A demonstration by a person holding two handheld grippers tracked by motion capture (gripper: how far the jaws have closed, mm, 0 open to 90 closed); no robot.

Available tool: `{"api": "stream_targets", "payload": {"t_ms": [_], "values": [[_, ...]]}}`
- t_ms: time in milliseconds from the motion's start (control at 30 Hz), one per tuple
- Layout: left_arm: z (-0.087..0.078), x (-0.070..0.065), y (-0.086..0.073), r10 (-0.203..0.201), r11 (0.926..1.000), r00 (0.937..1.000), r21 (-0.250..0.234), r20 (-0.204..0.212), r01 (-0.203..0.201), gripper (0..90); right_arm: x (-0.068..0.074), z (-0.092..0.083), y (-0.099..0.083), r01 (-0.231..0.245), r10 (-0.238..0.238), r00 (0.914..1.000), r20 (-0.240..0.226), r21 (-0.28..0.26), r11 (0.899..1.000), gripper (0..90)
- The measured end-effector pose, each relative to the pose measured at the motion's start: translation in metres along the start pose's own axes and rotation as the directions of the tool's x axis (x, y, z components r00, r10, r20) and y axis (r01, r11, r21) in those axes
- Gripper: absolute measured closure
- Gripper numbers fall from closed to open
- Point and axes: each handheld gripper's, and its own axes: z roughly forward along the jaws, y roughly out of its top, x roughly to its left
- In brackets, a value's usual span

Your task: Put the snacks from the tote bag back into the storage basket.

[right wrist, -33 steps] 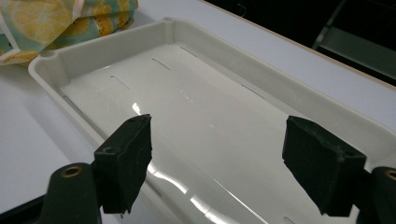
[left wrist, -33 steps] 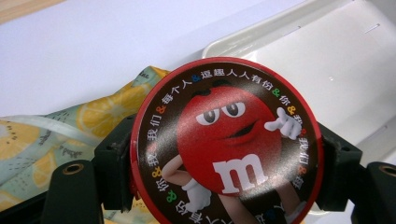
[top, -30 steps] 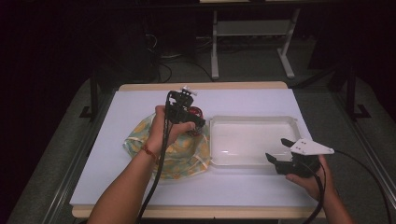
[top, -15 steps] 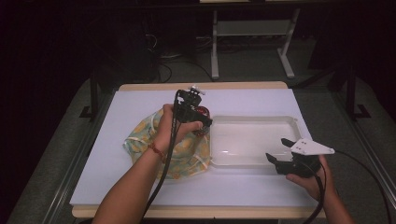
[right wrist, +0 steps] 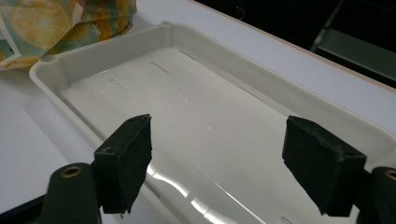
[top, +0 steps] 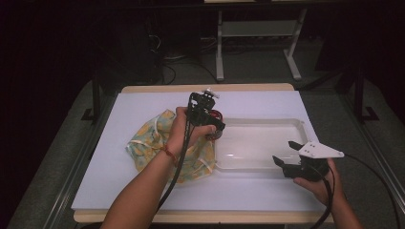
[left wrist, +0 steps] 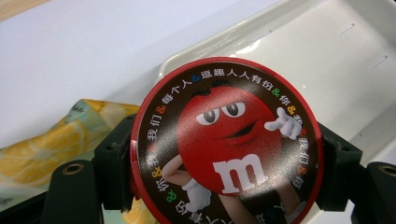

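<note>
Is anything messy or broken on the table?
Nothing looks broken or spilled. The lemon-print cloth lies crumpled beside the white tray, which is bare inside. The left gripper holds a round red candy tin over the tray's corner.

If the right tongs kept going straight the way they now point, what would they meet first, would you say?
Most likely the floor of the white tray: the open right tongs point down into it, with nothing between, though depth is hard to judge.

Left tool [left wrist: 226,154] clamps red tin [left wrist: 226,140] over tray [left wrist: 327,70].
</note>
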Motion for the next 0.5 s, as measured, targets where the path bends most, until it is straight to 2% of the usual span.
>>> {"api": "stream_targets", "payload": {"t_ms": [500], "values": [[0.01,-0.012,0.006,0.017,0.9998,0.9996,0.008,0.024,-0.017,24.4,-0.003,-0.01,-0.002,-0.023,0.023,0.9995,0.019,-0.025,0.999,23.4]]}}
